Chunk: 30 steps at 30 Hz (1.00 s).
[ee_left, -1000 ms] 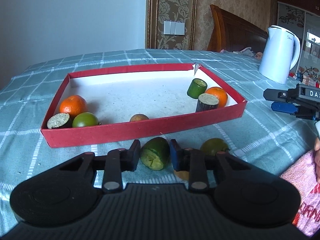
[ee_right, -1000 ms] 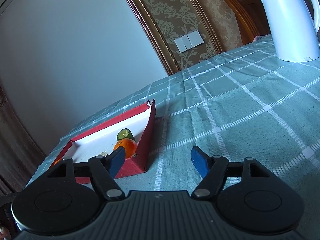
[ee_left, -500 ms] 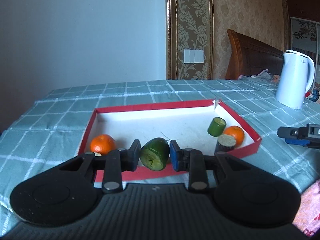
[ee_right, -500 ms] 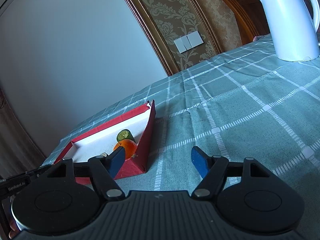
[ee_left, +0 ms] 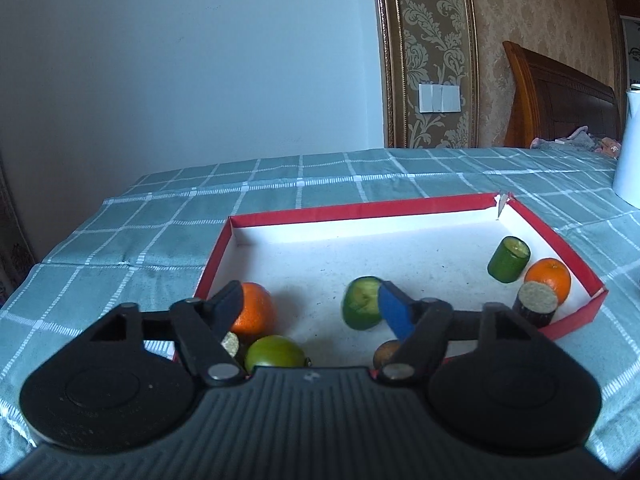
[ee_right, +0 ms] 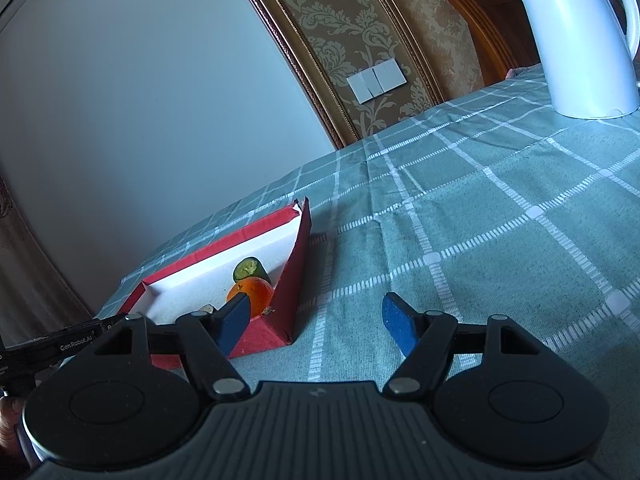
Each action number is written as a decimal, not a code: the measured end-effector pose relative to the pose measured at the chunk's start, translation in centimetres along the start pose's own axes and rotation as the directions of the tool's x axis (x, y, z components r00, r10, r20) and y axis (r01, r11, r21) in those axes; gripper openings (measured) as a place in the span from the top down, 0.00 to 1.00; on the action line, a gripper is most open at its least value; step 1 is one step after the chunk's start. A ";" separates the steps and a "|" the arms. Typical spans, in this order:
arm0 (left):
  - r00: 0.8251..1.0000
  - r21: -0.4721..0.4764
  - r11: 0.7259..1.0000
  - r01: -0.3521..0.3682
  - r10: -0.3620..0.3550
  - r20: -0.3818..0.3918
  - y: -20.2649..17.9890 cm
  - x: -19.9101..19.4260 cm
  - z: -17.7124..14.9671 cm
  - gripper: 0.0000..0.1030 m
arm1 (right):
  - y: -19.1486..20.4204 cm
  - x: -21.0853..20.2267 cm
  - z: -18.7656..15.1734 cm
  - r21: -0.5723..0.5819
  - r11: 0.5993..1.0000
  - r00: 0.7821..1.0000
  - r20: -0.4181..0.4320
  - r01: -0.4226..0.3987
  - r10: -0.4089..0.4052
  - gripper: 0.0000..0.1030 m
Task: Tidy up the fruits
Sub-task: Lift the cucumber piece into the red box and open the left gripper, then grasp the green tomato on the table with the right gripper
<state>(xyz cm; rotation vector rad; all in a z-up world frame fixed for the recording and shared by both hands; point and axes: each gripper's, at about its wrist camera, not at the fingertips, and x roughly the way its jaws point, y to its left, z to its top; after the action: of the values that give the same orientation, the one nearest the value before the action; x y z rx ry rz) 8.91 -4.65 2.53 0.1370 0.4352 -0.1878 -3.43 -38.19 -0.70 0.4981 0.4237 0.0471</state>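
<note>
I'm hanging my left gripper (ee_left: 310, 306) wide open above the red cardboard tray (ee_left: 360, 210), cut green fruit chunk (ee_left: 362, 303) dropping; I'm lifting straight up next, clearing it.

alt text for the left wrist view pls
The left gripper, jaws wide open, hangs over a red tray on a green checked tablecloth. A cut green fruit lies just inside its right finger, among oranges and other fruit pieces.

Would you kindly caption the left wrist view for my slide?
Open left gripper above the red tray, a cut green fruit piece beside its blue finger.
</note>
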 end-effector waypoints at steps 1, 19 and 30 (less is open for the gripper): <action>1.000 0.002 1.000 -0.009 0.009 0.006 0.0 -0.2 0.0 0.20 | 0.0 0.0 0.0 0.001 1.000 1.000 -0.001 0.000 0.000 0.30; 0.998 -0.149 0.987 -0.059 0.059 -0.001 3.5 -6.0 -4.8 0.00 | 0.1 -0.2 -0.1 -0.012 1.000 1.000 0.020 0.008 -0.008 0.28; 0.998 -0.348 0.937 -0.030 0.008 -0.065 7.1 -4.8 -5.5 0.00 | 2.3 -0.1 -0.3 -0.135 0.990 0.999 0.008 0.041 -0.041 0.28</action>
<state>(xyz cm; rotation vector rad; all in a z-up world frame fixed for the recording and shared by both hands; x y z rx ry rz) 3.93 3.98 0.28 -0.2031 0.5231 -0.0844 -3.50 -36.03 0.21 0.3555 0.4226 0.0346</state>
